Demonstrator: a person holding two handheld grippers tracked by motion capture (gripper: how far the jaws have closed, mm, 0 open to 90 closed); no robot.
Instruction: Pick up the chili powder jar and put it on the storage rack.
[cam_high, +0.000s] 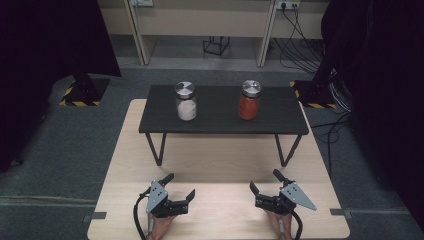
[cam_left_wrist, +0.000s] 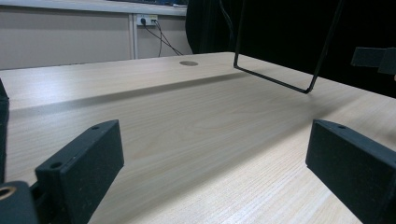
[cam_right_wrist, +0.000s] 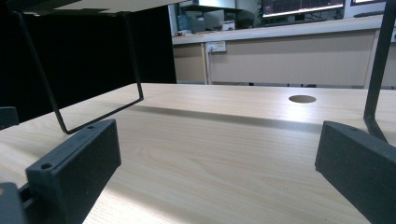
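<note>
At the near edge of the pale worktop (cam_high: 215, 165) the left hand-held gripper (cam_high: 180, 186) and right hand-held gripper (cam_high: 264, 182) rest well apart, each with jaws spread wide and holding nothing. Bare wood lies open between them and the black shelf (cam_high: 220, 117), where a white jar (cam_high: 186, 101) and red jar (cam_high: 249, 100) stand apart.

Both tools rest low at the near edge of the surface (cam_high: 225, 165), well apart. The left tool (cam_high: 181, 186) and right tool (cam_high: 264, 181) each have jaws spread wide, gripping nothing.
</note>
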